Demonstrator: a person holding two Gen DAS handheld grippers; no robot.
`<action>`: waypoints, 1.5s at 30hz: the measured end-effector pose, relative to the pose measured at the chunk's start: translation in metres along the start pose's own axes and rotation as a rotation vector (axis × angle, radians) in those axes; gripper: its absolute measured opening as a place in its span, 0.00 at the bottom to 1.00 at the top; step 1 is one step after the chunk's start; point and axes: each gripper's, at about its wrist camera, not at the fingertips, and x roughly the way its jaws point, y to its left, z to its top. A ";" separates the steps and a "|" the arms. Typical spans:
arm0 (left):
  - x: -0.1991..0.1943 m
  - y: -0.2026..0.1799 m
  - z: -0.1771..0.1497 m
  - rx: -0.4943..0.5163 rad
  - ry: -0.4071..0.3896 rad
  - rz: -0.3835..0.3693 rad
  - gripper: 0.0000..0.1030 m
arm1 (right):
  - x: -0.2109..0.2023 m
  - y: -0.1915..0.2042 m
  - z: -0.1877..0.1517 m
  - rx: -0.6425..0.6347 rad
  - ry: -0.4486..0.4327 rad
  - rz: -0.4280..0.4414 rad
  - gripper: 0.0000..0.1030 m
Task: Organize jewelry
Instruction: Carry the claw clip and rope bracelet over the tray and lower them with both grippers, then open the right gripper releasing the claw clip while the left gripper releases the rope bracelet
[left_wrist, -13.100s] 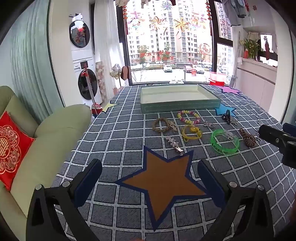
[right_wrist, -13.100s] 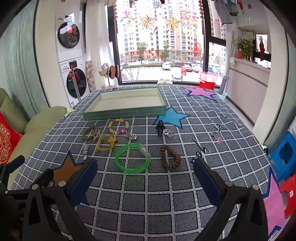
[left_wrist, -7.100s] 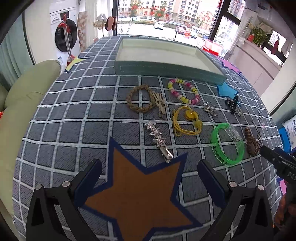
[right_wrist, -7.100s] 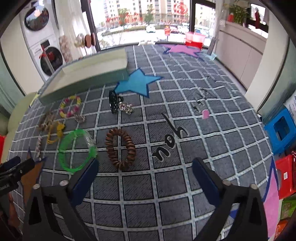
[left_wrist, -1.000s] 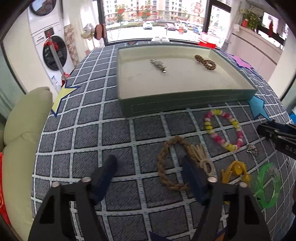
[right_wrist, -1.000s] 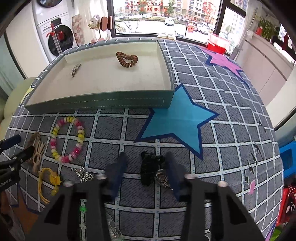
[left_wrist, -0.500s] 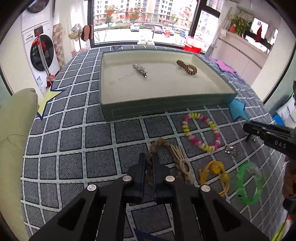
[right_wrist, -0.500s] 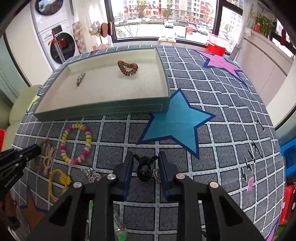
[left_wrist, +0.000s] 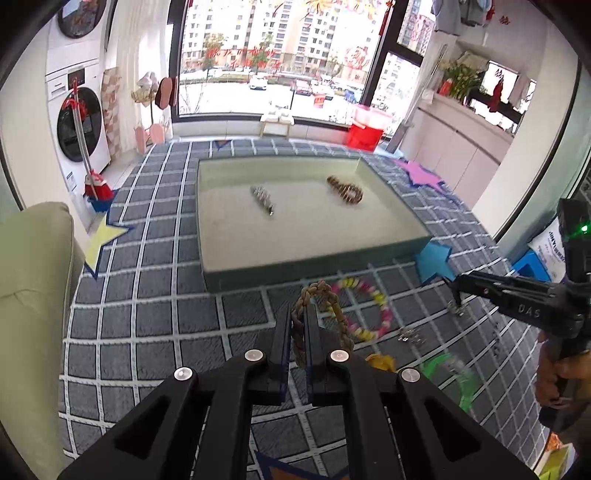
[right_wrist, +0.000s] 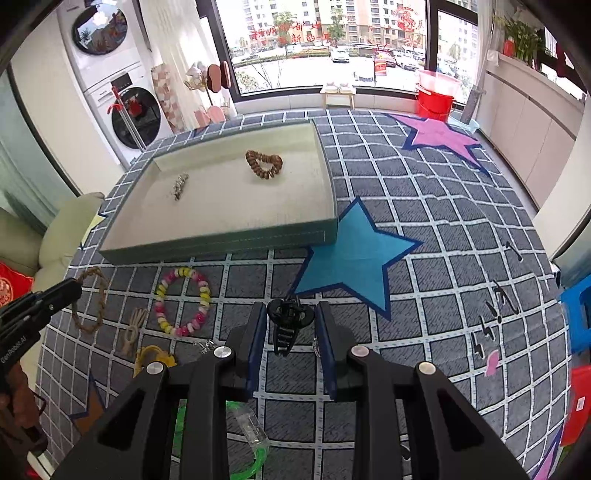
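Between my left claw (left_wrist: 298, 325) fingers the rope bracelet (left_wrist: 321, 306) is now pinched and lifted off the cloth, a second ago merely straddled. My right claw (right_wrist: 291, 325) has narrowed onto the black hair clip (right_wrist: 289, 320), apparently gripping it. Both can go to the tray (left_wrist: 295, 271), already holding two pieces.

My left gripper (left_wrist: 297, 325): matt black plastic fingers, bright metal screws; it pinches a rough braided rope bracelet (left_wrist: 321, 295). My right gripper (right_wrist: 290, 332): same matt black, blue pads (right_wrist: 256, 332), closed on a glossy black plastic claw clip (right_wrist: 288, 321). Tray (right_wrist: 221, 243): matt, fabric-like walls, stitched seam, pale felt-like floor. In it, a shiny metal hairpin (right_wrist: 180, 186) and a brown coil tie (right_wrist: 264, 163). Cloth (right_wrist: 424, 206): woven, matt. Bead bracelet (right_wrist: 183, 301): glossy. Green bangle (right_wrist: 243, 439): translucent plastic.
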 end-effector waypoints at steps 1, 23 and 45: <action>-0.003 -0.001 0.003 0.002 -0.009 -0.003 0.20 | -0.002 0.000 0.002 -0.001 -0.004 0.002 0.29; 0.026 0.009 0.078 -0.012 -0.071 0.015 0.20 | 0.026 0.014 0.092 0.009 -0.023 0.091 0.29; 0.147 0.041 0.103 -0.073 0.101 0.118 0.20 | 0.136 0.005 0.135 0.067 0.073 0.056 0.29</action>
